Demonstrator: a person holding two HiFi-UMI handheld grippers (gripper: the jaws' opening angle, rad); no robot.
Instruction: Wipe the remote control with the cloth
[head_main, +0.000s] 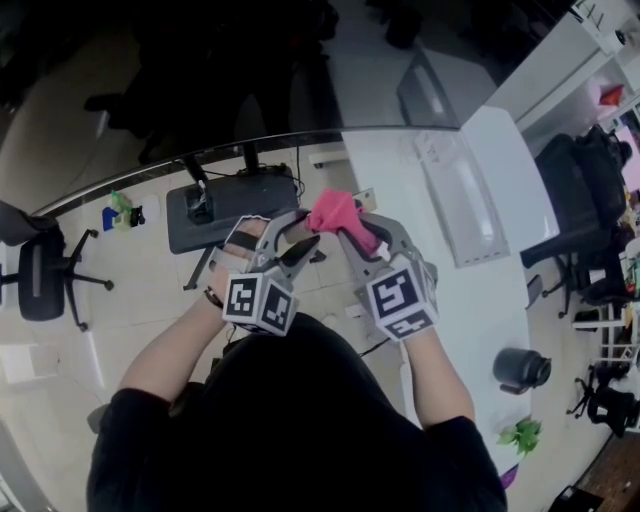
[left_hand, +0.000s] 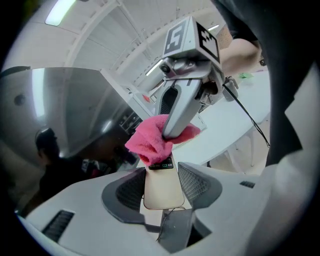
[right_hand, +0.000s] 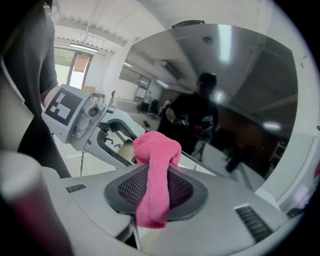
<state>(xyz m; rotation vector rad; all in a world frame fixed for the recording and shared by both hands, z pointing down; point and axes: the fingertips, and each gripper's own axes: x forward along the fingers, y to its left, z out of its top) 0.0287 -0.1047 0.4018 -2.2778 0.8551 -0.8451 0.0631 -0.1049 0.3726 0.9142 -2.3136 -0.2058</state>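
Head view looks down on both tools held up close together in front of the person, above the floor and just beside a white table (head_main: 485, 300). The left gripper (head_main: 300, 240) has its jaws clamped on the remote control (left_hand: 161, 186), a pale beige one with a dark strip across its far end. You see that best in the left gripper view, where the remote sits upright between the two meshed pads and both press on its sides. The right gripper (head_main: 355, 232) is pinched down on the pink cloth (head_main: 335, 210). In the right gripper view the cloth runs like a strip through the closed jaws and bunches into a wad past the tips. That wad is pressed right on the far end of the remote, covering the top of it down to the dark strip, so cloth and remote are touching. From the head view the remote itself is mostly hidden behind the jaws; the dark sliver there might be it, hard to say.
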